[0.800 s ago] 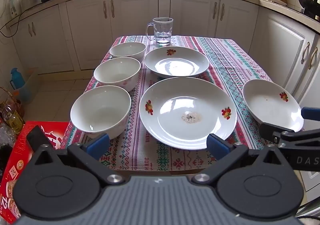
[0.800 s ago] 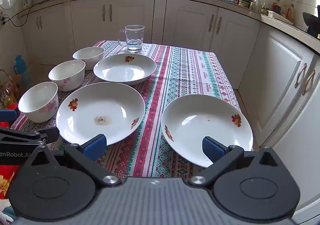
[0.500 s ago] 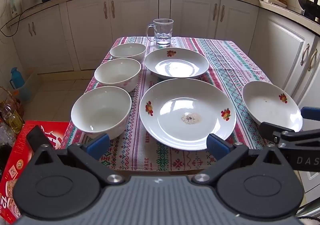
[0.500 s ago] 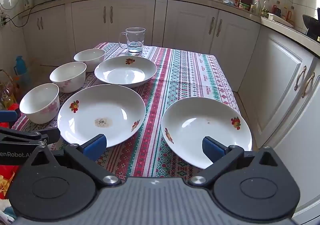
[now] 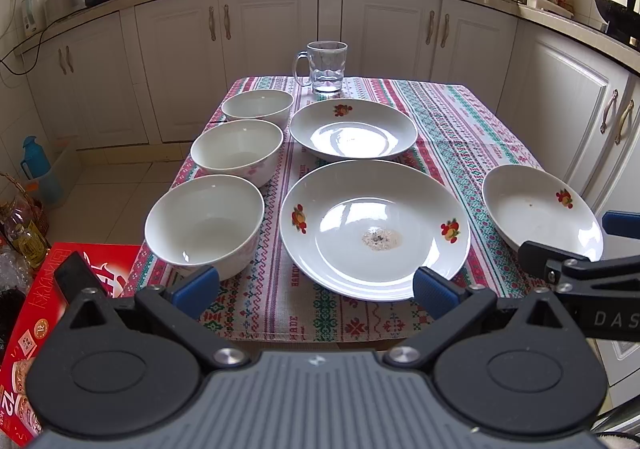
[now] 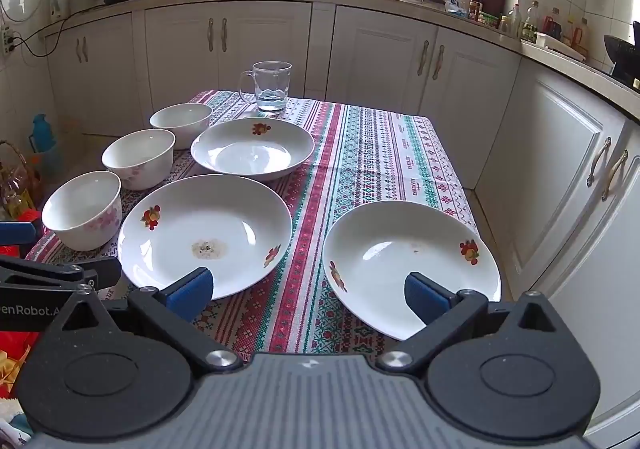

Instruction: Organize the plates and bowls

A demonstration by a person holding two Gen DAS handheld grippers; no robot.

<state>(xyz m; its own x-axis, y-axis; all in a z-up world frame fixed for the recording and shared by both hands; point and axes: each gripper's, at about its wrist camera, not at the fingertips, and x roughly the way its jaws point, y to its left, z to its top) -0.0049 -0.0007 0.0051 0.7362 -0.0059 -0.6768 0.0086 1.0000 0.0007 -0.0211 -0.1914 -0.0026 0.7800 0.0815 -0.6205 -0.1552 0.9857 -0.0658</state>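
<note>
Three white bowls stand in a row down the table's left side: near bowl (image 5: 204, 223) (image 6: 82, 215), middle bowl (image 5: 237, 151) (image 6: 139, 157), far bowl (image 5: 258, 108) (image 6: 181, 123). A large flowered plate (image 5: 374, 229) (image 6: 204, 235) with a crumb stain lies in front. Behind it is a deep plate (image 5: 353, 133) (image 6: 252, 149). A third plate (image 5: 540, 209) (image 6: 410, 265) lies at the right edge. My left gripper (image 5: 314, 291) is open above the table's near edge, empty. My right gripper (image 6: 306, 291) is open too, its right pad over the right plate's near rim.
A glass mug (image 5: 326, 67) (image 6: 272, 87) stands at the table's far end on the striped cloth (image 6: 372, 153). White cabinets (image 5: 568, 117) run close along the right and back. A red box (image 5: 40, 313) and bottles (image 5: 26, 241) sit on the floor at left.
Both views have tilted up slightly, so the table sits a little lower in frame. No dish has moved and both grippers stay open.
</note>
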